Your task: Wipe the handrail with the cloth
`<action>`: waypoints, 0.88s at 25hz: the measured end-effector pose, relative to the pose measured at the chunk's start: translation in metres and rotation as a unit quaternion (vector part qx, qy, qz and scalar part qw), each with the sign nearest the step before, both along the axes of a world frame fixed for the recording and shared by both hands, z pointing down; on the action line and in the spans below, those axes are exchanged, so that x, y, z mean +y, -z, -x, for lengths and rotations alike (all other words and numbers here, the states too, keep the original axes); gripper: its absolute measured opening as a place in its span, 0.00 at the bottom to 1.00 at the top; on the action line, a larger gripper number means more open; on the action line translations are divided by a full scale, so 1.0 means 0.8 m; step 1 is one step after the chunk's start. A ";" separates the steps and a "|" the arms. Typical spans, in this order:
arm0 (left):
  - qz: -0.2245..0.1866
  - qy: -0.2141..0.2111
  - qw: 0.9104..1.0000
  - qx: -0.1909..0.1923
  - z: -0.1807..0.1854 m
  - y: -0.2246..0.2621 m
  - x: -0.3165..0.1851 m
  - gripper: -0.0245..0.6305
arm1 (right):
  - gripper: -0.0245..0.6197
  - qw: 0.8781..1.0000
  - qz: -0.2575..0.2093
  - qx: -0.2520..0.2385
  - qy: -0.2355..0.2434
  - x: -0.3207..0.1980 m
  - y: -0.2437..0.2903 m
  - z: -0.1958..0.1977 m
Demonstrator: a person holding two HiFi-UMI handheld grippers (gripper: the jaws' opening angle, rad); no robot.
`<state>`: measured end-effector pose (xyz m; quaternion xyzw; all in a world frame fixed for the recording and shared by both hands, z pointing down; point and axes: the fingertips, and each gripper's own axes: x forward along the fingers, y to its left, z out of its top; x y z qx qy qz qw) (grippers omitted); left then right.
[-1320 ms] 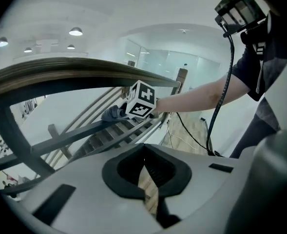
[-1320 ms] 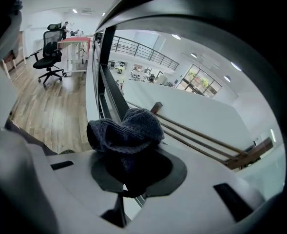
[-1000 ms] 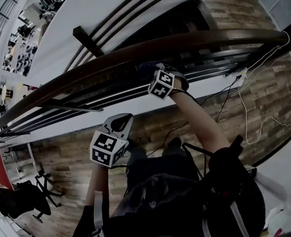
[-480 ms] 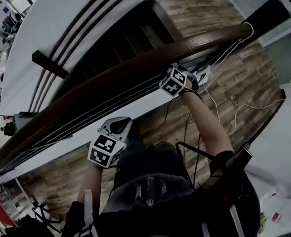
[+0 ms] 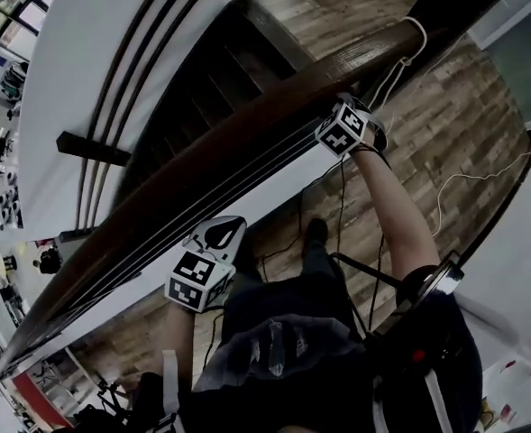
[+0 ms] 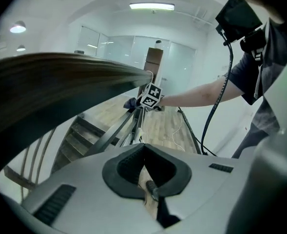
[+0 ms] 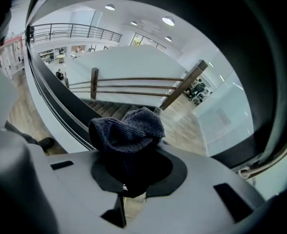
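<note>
Wiping looks under way: of two grippers, the right hand-held gripper (image 5: 359, 114) is clamped on the one dark cloth (image 7: 128, 128) at the single wooden handrail (image 5: 229, 152), near its end post. The left hand-held gripper (image 5: 213, 246) hangs below, jaws together, empty. The long stretch beside it probably remains.

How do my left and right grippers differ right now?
The right gripper grips the dark cloth at the handrail; the left gripper holds nothing. The right is stretched out along the rail; the left hangs back, off the rail. Both have their jaws closed.
</note>
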<state>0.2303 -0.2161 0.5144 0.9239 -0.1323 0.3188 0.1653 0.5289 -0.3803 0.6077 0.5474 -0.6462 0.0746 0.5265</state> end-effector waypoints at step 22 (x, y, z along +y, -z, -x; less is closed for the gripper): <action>-0.036 0.067 0.997 -0.013 -0.102 0.026 0.015 0.05 | 0.11 0.962 -0.029 -0.184 0.198 0.066 0.092 0.096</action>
